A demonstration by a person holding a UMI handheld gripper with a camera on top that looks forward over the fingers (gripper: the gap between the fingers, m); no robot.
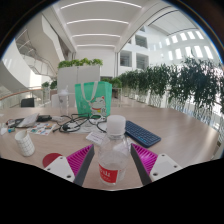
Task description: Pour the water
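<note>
Bright atrium space rises behind a pale wooden table (175,135), with long ceiling light strips overhead, white planters topped with greenery (78,68) at the far side and a row of leafy indoor trees (185,85) running along the windows. At the table's left end lie a white pill bottle (24,144) on its side, a red round object (52,160) near the left finger, and a tangle of black cables (60,124) with small items too blurred to name. Farther back, roughly centre, stands a green frame-like stand (93,96). Just right of centre a dark blue keyboard (141,133) lies flat on the wood. The gripper (113,165) has its two fingers closed in on a clear water bottle (113,150) with a white cap and red label; the magenta pads (146,160) press against both sides of the bottle, which stands upright between them, its base hidden below the fingers.
</note>
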